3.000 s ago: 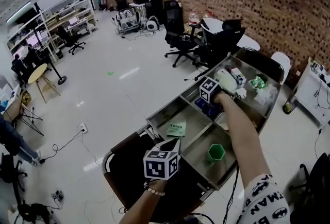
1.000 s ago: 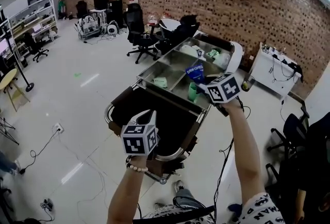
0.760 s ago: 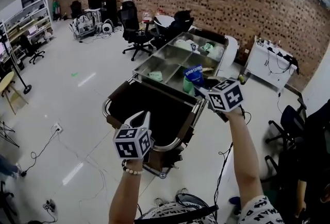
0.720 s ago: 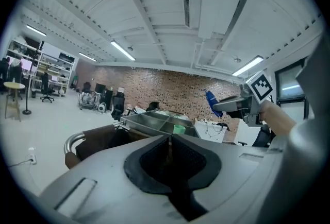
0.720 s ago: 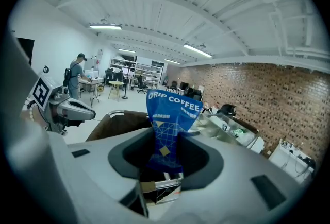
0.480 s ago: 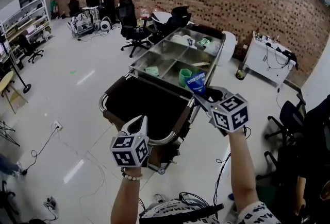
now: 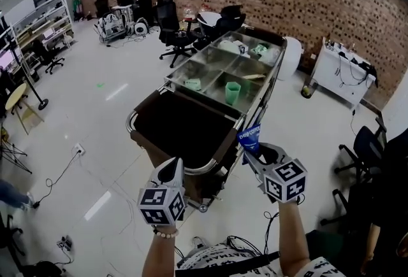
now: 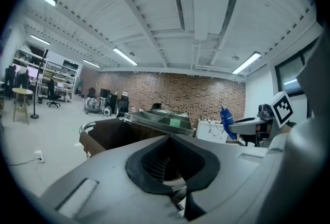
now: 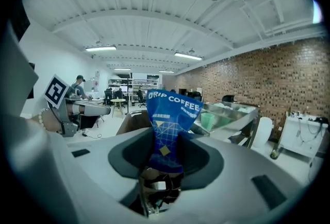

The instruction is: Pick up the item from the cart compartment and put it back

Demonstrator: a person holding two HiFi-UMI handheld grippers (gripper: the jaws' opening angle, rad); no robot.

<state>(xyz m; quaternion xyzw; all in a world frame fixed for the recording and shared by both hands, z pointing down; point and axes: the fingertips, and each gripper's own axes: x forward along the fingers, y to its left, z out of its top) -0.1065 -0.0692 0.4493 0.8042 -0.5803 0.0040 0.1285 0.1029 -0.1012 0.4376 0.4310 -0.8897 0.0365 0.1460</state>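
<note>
My right gripper (image 7: 253,153) is shut on a blue drip coffee packet (image 7: 250,137), held upright off the near right corner of the cart (image 7: 209,166). In the right gripper view the packet (image 9: 170,120) stands up from between the jaws, pinched at its lower end. The cart's steel tray compartments (image 7: 213,64) lie farther off; one holds a green cup (image 7: 233,92), another a pale green item (image 7: 192,84). My left gripper (image 7: 171,171) hovers in front of the cart's dark near bin, fingertips together, with nothing in it. From the left gripper view the packet (image 8: 225,115) shows at the right.
Office chairs (image 7: 175,34) and desks stand beyond the cart by the brick wall. A white cabinet (image 7: 344,72) is at the right, a round stool (image 7: 18,96) and shelving at the left. A cable and socket (image 7: 78,149) lie on the floor.
My right gripper has carried the blue packet out of the tray and back toward me, past the cart's near right corner. The left gripper has drawn back and lower too.
</note>
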